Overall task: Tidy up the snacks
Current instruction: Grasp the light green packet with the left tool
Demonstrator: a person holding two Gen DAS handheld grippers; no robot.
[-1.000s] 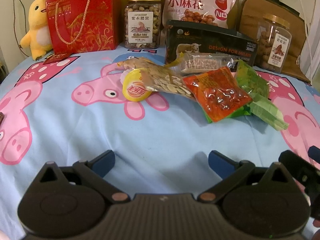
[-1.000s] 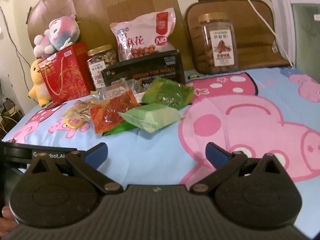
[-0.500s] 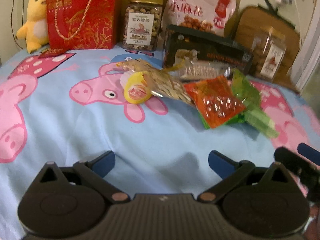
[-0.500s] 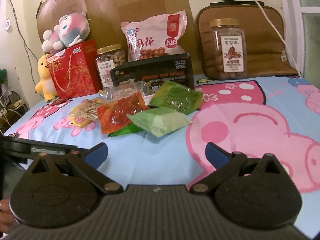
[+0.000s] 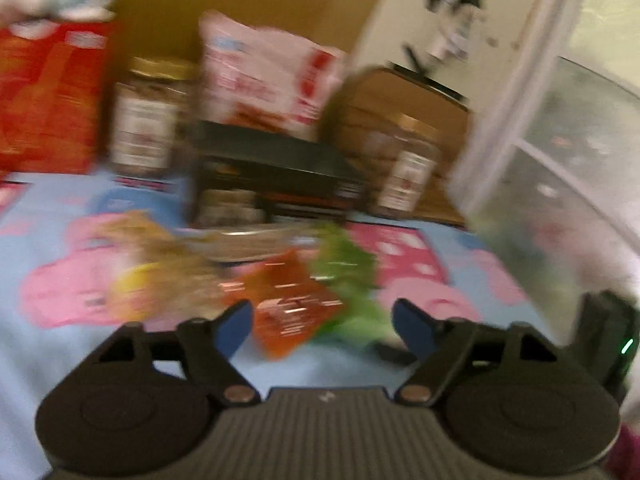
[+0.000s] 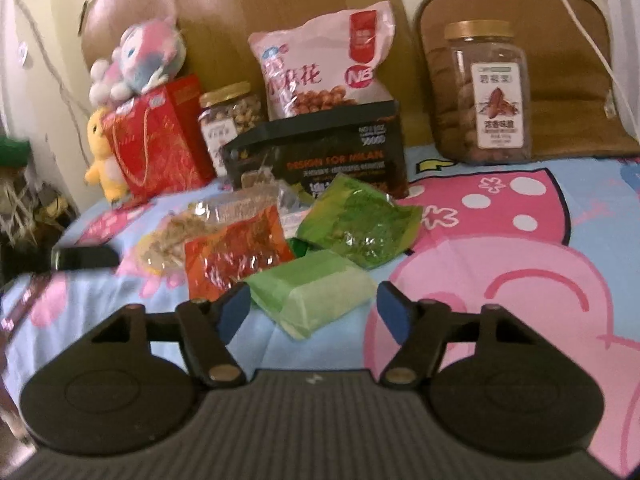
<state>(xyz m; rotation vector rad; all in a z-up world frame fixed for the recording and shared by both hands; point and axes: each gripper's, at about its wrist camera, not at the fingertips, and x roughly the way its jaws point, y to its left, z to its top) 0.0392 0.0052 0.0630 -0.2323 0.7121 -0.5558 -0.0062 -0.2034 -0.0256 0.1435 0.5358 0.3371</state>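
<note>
Fingers of my right gripper (image 6: 313, 310) stand spread and empty, the pale green pack (image 6: 310, 292) lying between them on the sheet (image 6: 520, 280). My left gripper (image 5: 322, 326) gapes too, holding nothing, orange pack (image 5: 290, 304) ahead. Beyond, the black box (image 6: 320, 160).

the black box (image 6: 320, 160) reads "design for milan"; the pink snack bag (image 6: 320, 68) shows "nb".
</note>
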